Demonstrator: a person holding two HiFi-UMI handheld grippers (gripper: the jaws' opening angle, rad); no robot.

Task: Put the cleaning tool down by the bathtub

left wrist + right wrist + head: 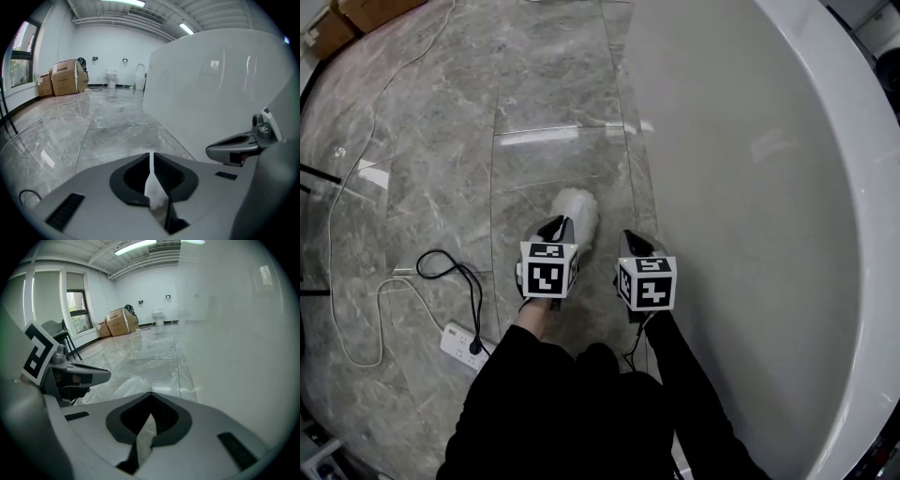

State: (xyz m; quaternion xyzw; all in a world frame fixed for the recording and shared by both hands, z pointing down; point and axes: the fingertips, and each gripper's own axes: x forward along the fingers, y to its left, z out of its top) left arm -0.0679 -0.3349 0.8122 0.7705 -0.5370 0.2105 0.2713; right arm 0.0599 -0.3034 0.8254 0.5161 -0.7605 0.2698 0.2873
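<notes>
Spread the left gripper (555, 225) fingers, now pinching the white fluffy cleaning tool (578, 206), fully before lifting; the right gripper (632, 238) fingers rest closed, empty.

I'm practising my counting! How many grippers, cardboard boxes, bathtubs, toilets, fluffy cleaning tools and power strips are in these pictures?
2 grippers: left gripper, right gripper
2 cardboard boxes
1 bathtub
1 toilet
1 fluffy cleaning tool
1 power strip
Total: 8
</notes>
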